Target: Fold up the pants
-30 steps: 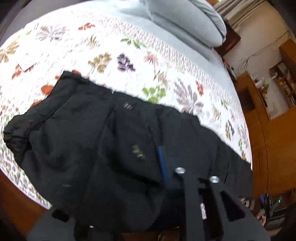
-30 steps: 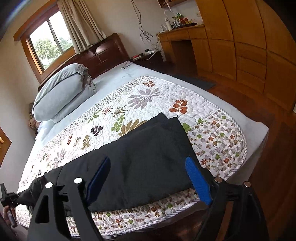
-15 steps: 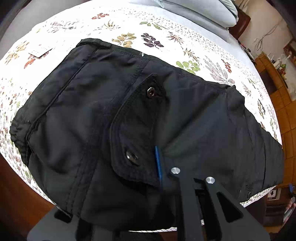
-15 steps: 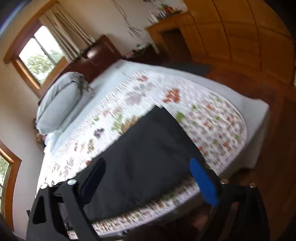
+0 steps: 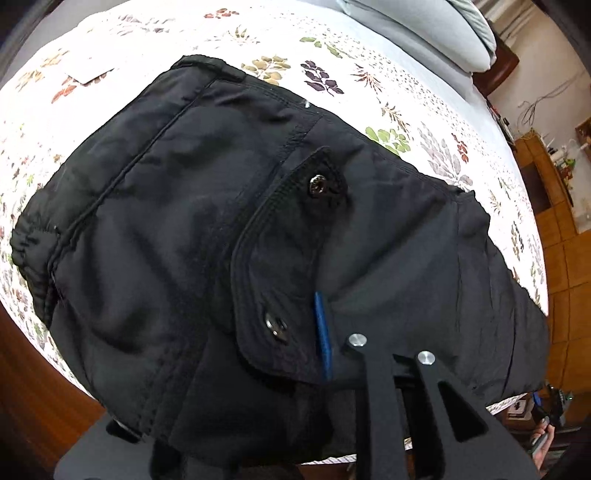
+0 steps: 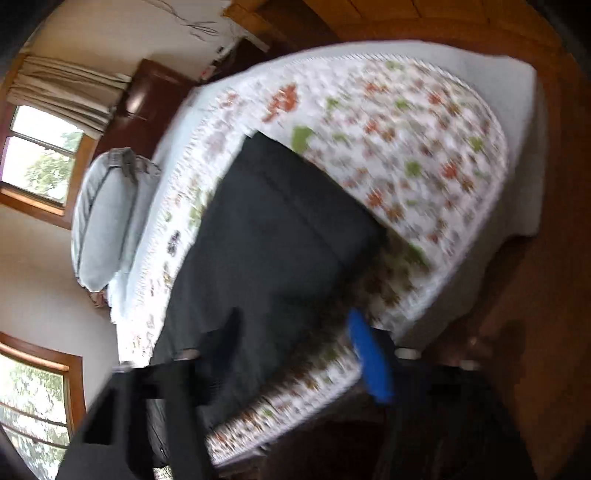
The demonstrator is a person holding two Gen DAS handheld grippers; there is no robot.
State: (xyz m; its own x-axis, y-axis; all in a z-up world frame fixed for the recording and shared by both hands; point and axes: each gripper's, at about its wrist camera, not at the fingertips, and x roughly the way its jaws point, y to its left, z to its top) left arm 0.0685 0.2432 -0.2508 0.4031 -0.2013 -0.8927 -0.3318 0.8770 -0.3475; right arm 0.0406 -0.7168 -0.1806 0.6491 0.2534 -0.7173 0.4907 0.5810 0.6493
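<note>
Pants: black cargo pants point(image 5: 207, 236) lie across the near edge of the floral quilt point(image 5: 369, 74), waistband at left.
Left gripper point(image 5: 325, 332): jaws nearly closed, pinching the pants fabric beside the snap-button pocket flap point(image 5: 284, 258).
Right gripper point(image 6: 295, 343): jaws part-open and just closing — hem end of the pants between them; whether the pads press it is blurred.

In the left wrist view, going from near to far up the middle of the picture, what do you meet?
Left tongs → lower snap on the pocket flap → upper snap → pants far edge → floral quilt → grey pillow.
</note>
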